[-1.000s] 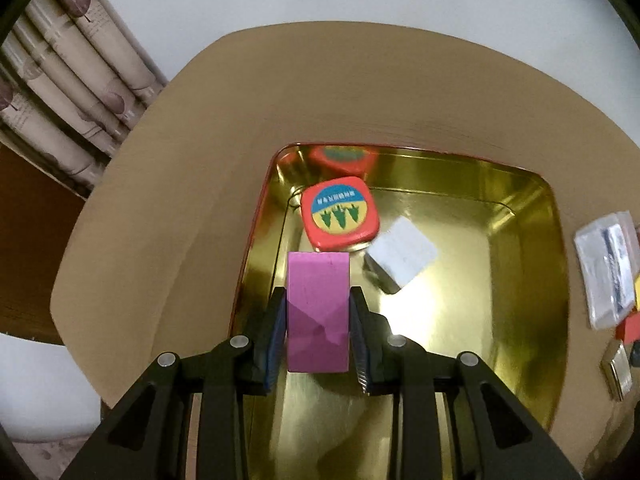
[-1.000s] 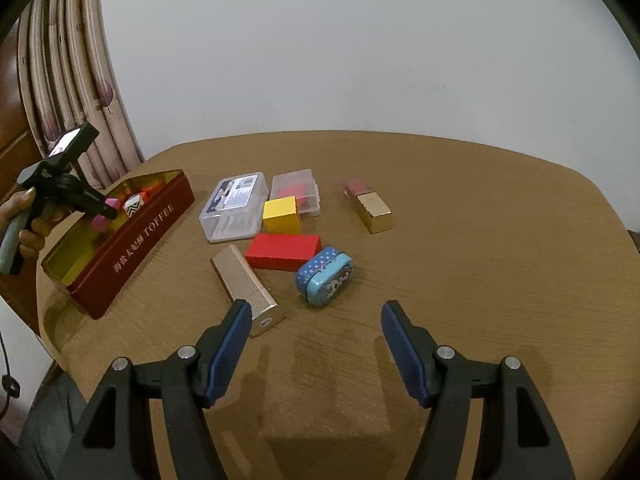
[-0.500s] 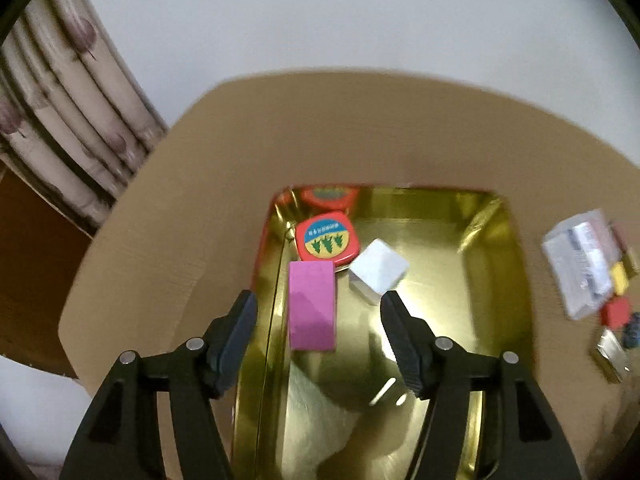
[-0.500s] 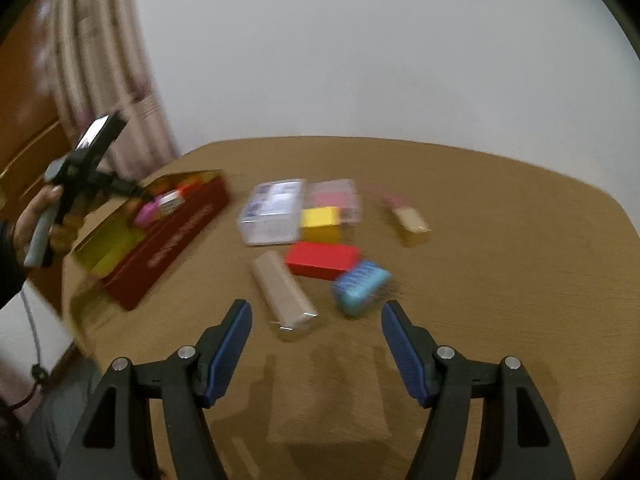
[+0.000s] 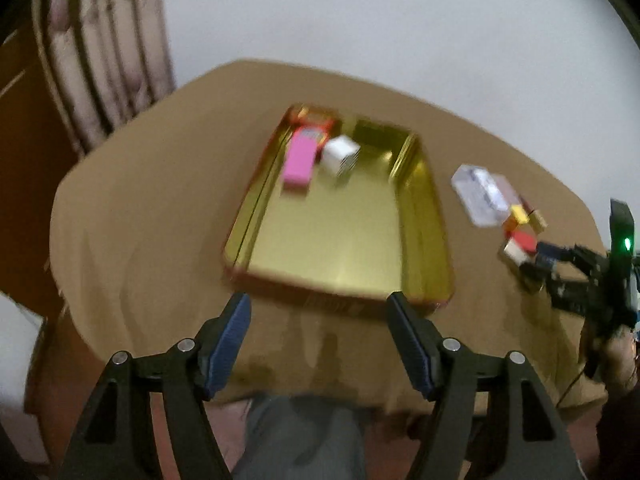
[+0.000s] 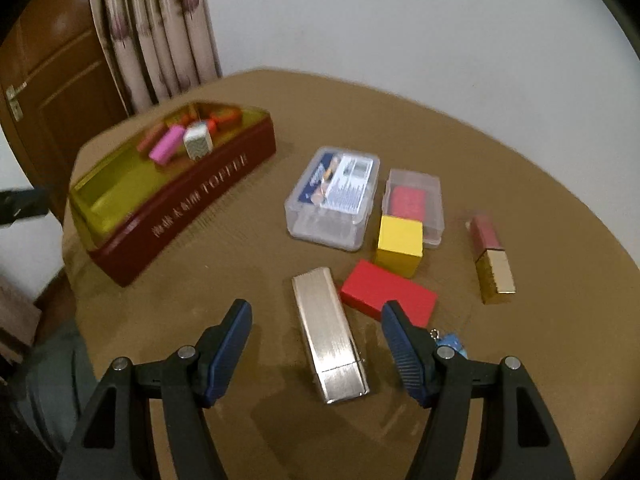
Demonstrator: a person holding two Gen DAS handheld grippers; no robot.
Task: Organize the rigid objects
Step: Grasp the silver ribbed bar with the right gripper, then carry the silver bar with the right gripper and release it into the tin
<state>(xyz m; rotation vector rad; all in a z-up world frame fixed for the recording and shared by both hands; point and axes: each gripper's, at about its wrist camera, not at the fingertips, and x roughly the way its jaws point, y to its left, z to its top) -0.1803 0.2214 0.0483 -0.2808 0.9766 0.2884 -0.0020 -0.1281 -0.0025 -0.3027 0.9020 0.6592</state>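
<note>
A red toffee tin [image 5: 352, 248] with a gold inside [image 6: 120, 192] holds a pink block [image 5: 298, 162], a white cube [image 5: 340, 156] and a red tin [image 5: 316, 126]. My left gripper [image 5: 318, 310] is open and empty, pulled back above the tin's near edge. My right gripper [image 6: 316, 316] is open and empty, low over a silver metal case [image 6: 328, 344] that lies between its fingers. A red block [image 6: 388, 298], a yellow cube [image 6: 400, 246] and a small blue tin [image 6: 452, 342] lie close by.
Two clear plastic boxes [image 6: 336, 196] [image 6: 416, 204] and a pink-and-gold case [image 6: 492, 258] lie farther back on the round brown table [image 6: 520, 160]. A curtain [image 6: 152, 32] and a wooden door [image 6: 52, 64] stand behind the tin. The right gripper shows in the left wrist view [image 5: 576, 272].
My left gripper let go of the pink block in the tin, opened and drew back and up. My right gripper moved forward and down over the silver case.
</note>
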